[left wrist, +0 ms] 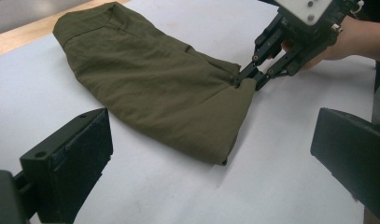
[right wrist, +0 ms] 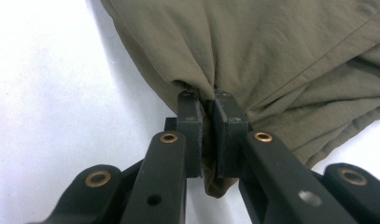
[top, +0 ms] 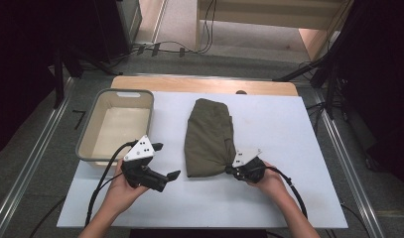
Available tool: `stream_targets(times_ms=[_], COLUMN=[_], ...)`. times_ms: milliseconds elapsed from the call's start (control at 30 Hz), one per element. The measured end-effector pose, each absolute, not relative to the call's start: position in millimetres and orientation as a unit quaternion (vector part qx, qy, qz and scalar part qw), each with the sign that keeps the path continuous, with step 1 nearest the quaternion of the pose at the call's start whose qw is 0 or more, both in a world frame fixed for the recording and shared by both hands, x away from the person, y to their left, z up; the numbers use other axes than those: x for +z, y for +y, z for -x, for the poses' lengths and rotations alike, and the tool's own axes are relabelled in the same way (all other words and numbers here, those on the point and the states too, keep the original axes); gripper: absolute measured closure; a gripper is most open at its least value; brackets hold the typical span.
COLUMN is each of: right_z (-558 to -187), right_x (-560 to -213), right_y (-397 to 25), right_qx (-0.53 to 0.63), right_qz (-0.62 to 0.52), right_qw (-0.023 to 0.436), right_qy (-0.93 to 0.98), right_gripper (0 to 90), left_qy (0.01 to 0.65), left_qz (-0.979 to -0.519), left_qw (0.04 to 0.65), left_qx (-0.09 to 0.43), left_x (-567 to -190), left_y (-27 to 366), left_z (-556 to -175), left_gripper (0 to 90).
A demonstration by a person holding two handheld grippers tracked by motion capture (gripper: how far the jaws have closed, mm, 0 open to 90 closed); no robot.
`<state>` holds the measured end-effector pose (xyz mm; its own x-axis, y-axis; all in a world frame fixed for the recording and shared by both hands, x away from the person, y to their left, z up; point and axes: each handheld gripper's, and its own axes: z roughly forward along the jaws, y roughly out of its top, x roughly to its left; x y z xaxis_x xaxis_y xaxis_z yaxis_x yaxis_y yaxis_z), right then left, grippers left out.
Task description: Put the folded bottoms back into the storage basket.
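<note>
An olive-green folded garment (top: 208, 137) lies in the middle of the white table top. My right gripper (top: 228, 170) is shut on its near right corner, and the cloth bunches between the two pads (right wrist: 207, 100). In the left gripper view the same garment (left wrist: 155, 84) spreads across the table with the right gripper (left wrist: 246, 80) pinching its corner. My left gripper (top: 166, 161) is held to the left of the garment, jaws wide open with nothing between them, a short gap from the cloth's near left edge.
A grey plastic bin (top: 92, 135) stands empty at the table's left side, just behind my left hand. A wooden table edge (top: 204, 84) runs along the back. White table surface (top: 269, 198) extends in front of and to the right of the garment.
</note>
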<state>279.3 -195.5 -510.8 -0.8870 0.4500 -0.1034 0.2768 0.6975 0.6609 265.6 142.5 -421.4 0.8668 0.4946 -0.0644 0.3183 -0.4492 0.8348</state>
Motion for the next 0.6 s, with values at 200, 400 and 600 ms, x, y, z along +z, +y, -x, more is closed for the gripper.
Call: stream_targets(times_ms=[200,400,600], right_z=[-284.3,-284.0,-285.3], right_x=[-511.6,-510.9,-510.4], right_y=[-199.5,-198.2,-198.4], right_qx=[0.348,0.343,0.342], right_qz=[-0.213,-0.211,-0.209], right_qw=[0.102,0.106,0.101], right_qy=[0.907,0.909,0.911], right_gripper=[81.5,81.4,81.1], left_qy=[0.242,0.245,0.25], left_qz=[-0.845,-0.845,-0.84], left_qw=[0.467,0.468,0.475], left_qx=[0.092,0.088,0.076], left_x=[-422.1,-421.6,-418.5], left_y=[139.8,135.1,131.2], left_z=[-267.9,-271.5,-277.3], left_gripper=[0.0,0.0,0.0])
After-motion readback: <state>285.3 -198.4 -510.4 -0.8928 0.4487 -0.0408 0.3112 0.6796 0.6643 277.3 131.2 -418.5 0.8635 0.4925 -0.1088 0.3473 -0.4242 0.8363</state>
